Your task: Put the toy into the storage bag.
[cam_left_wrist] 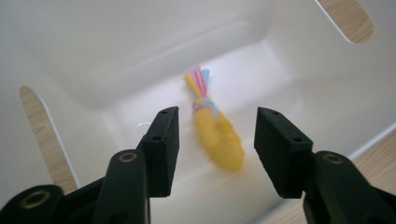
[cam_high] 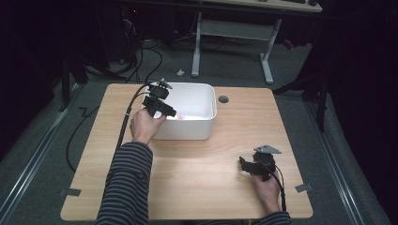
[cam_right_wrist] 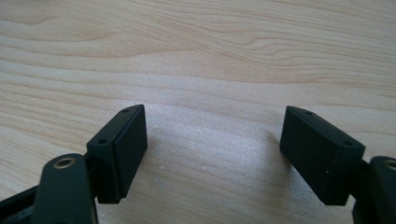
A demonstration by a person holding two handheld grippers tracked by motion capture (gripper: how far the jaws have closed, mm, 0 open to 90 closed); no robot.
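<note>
yellow toy [cam_left_wrist: 217,135] lies on the white bin [cam_high: 206,96] floor, long axis running away between the spread left gripper [cam_left_wrist: 217,149], not pinched. right gripper [cam_right_wrist: 212,149] spread, far off near the desk's front edge.

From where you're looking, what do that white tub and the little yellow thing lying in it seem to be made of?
The white tub looks like moulded plastic, smooth with a slight sheen: rounded corners, cut-out handle slots and soft reflections on its walls. The yellow thing looks soft, perhaps fabric or rubbery plastic, with a tuft of pink, blue and yellow strands tied at one end; it's blurred, so I can't tell which.
</note>
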